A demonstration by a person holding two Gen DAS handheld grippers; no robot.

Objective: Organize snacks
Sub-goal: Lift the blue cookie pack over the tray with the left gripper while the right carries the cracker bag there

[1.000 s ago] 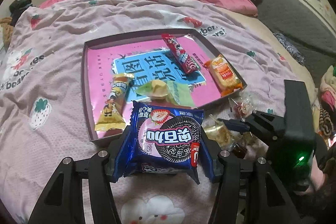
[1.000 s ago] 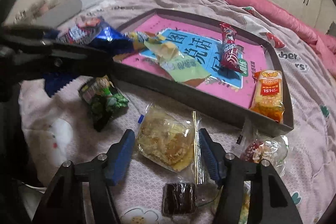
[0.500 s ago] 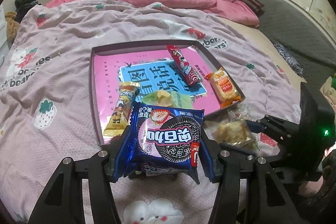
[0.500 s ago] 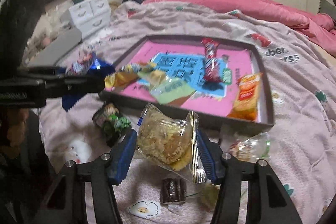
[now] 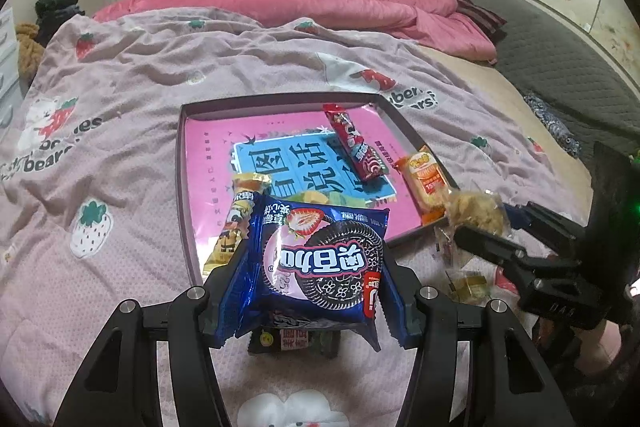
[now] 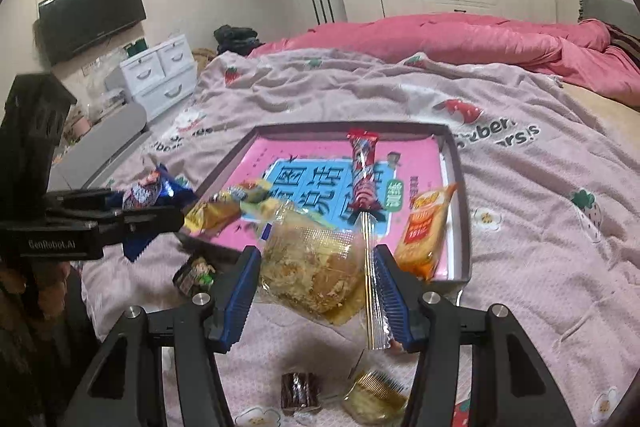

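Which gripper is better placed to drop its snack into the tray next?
Left, narrowly. The left gripper holds the Oreo pack overlapping the tray's near edge; the right gripper holds the clear-wrapped pastry just short of it.

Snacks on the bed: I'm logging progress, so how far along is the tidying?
Partway. The tray already holds a red stick pack and an orange packet. The left gripper grips a blue cookie pack; the right gripper grips a clear-wrapped pastry. A brown candy and a green packet remain on the blanket.

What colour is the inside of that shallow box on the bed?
Bright pink with a blue panel of white characters; clearest in the left wrist view.
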